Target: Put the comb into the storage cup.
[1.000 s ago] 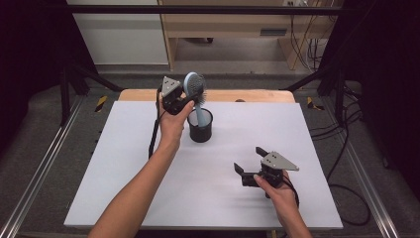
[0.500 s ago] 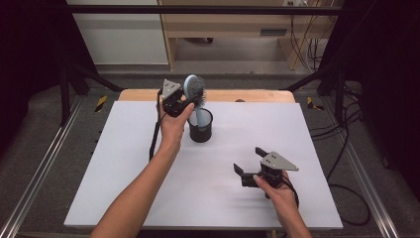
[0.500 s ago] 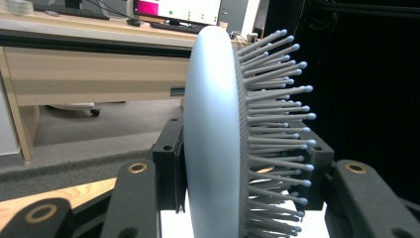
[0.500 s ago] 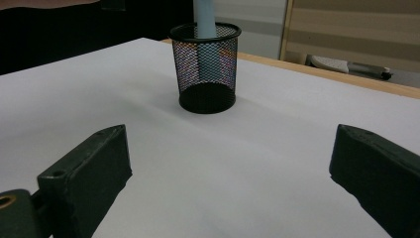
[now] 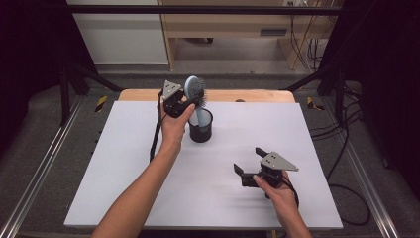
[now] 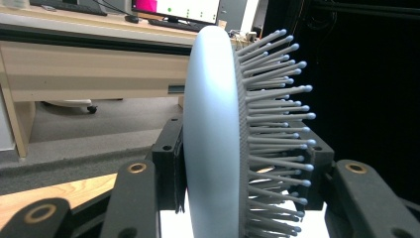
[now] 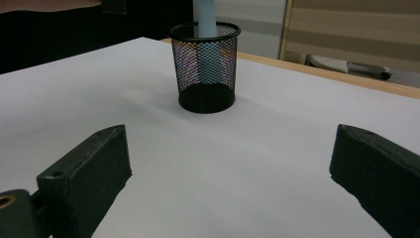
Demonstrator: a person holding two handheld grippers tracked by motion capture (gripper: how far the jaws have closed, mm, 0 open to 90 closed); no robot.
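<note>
A pale blue hairbrush (image 5: 194, 90) stands upright with its handle (image 7: 205, 20) down inside a black mesh cup (image 5: 200, 126) near the back middle of the white table top. My left gripper (image 5: 187, 101) is shut on the brush head; in the left gripper view the jaws clamp the blue back and the grey bristle side of the hairbrush (image 6: 233, 139). My right gripper (image 5: 249, 161) sits low over the table at the front right, open, with nothing between its jaws. In the right gripper view the mesh cup (image 7: 205, 67) stands well ahead of it.
The white table top (image 5: 124, 163) lies on a wooden board whose edge shows at the back. Metal rails run along both sides, cables trail on the floor at the right, and a wooden desk stands behind the table.
</note>
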